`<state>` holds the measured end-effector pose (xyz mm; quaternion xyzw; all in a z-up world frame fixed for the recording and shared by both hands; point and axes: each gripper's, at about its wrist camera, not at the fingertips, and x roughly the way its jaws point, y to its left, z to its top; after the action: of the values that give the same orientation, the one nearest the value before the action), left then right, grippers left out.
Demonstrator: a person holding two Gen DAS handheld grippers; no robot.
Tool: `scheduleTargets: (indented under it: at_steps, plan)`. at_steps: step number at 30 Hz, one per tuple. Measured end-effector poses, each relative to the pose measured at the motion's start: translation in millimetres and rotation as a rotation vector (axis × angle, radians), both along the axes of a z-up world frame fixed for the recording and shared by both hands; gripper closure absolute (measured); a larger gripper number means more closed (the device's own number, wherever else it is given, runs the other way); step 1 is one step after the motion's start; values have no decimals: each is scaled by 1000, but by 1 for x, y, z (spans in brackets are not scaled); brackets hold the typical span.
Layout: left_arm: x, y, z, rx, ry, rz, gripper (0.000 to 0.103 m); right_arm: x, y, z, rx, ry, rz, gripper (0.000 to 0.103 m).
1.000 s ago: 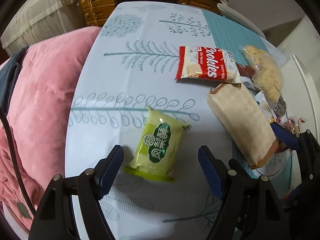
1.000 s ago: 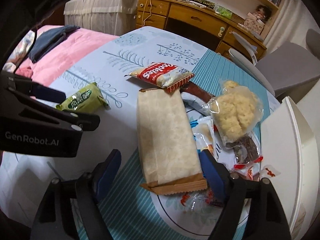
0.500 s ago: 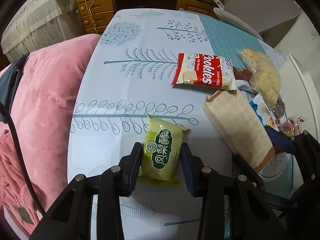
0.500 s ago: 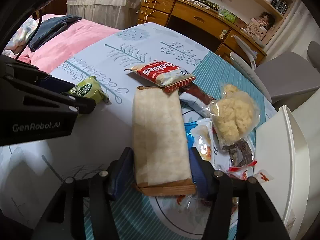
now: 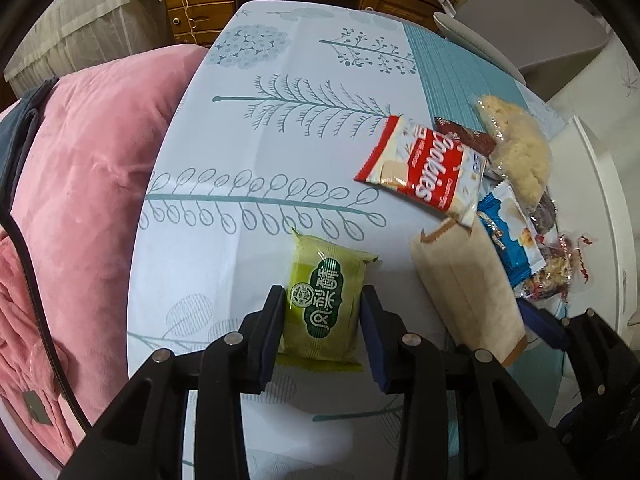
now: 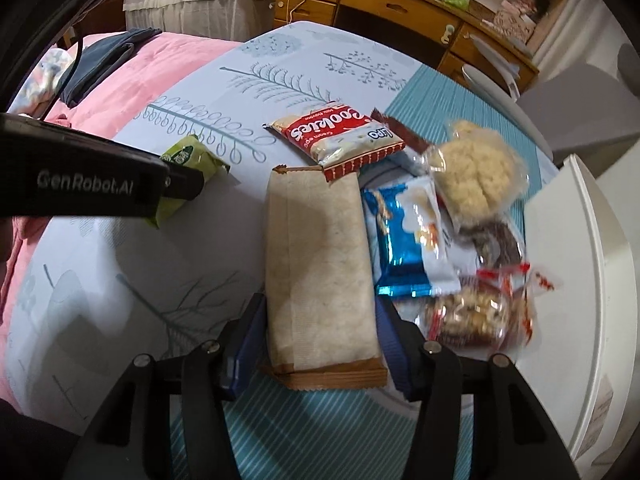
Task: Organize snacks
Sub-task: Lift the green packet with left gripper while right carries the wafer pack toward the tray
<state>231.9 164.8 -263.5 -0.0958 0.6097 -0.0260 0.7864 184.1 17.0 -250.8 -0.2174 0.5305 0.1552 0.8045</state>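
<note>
Both grippers have closed since a second ago, when their jaws stood wide around the snacks. Nearest in the left wrist view, the left gripper now clamps the green packet, which lies on the desk toward its left edge, beside the pink bedding. In the right wrist view the right gripper pinches the near end of the long brown packet at mid-desk. Just right of that lie a blue wrapper and small sweets. Farther off, the red cookies bag touches the brown packet's far end, with a clear bag of pale puffs toward the desk's right edge.
</note>
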Motion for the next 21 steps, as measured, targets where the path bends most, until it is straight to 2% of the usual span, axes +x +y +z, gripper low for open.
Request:
scheduleTargets:
  at_steps: [10, 16, 21]
  plan:
    - [-17, -2, 18, 0, 2, 29, 67, -23, -28, 8, 198, 127, -145, 49]
    - [-33, -10, 38, -16, -16, 34, 67, -37, -47, 27, 269, 113, -159, 49]
    - [-47, -27, 54, -44, -23, 37, 67, -47, -65, 53, 311, 63, -155, 49]
